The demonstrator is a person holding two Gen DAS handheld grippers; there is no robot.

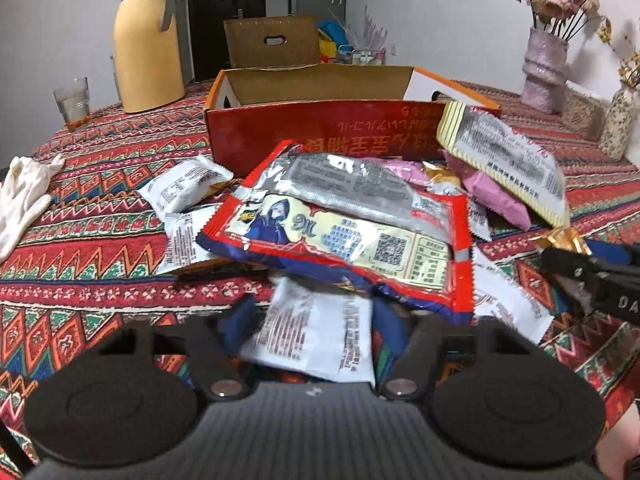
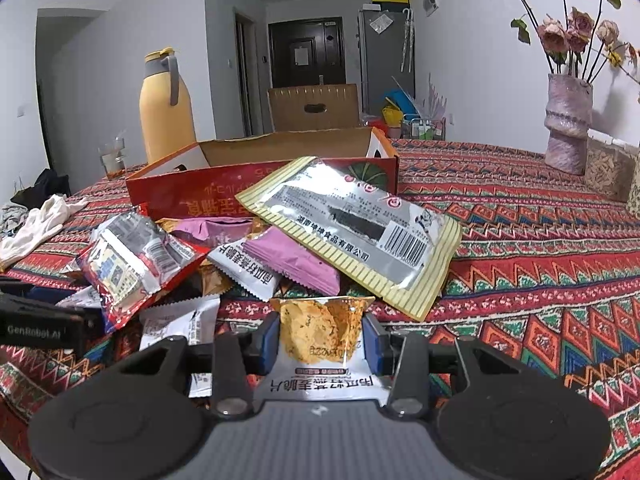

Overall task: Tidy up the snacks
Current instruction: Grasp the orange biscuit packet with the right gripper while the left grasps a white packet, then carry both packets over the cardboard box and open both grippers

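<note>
A heap of snack packets lies on the patterned tablecloth in front of an open red cardboard box (image 1: pixel 320 128) (image 2: pixel 180 196). My left gripper (image 1: pixel 314 320) is shut on a white printed packet (image 1: pixel 316 336) at the heap's near edge, just under a large red and blue packet (image 1: pixel 340 232). My right gripper (image 2: pixel 324 332) is shut on a small white packet with an orange crisp picture (image 2: pixel 320 328), held above the cloth. A yellow-striped silver packet (image 2: pixel 352 228) (image 1: pixel 508 156) leans on pink packets (image 2: pixel 292 260) against the box. The box's inside is hidden.
A yellow thermos jug (image 1: pixel 146 40) and a glass (image 1: pixel 74 102) stand at the back left. A white glove (image 1: pixel 24 200) lies at the left. A vase of dried flowers (image 1: pixel 546 68) stands at the back right. A brown carton (image 1: pixel 272 40) sits behind the table.
</note>
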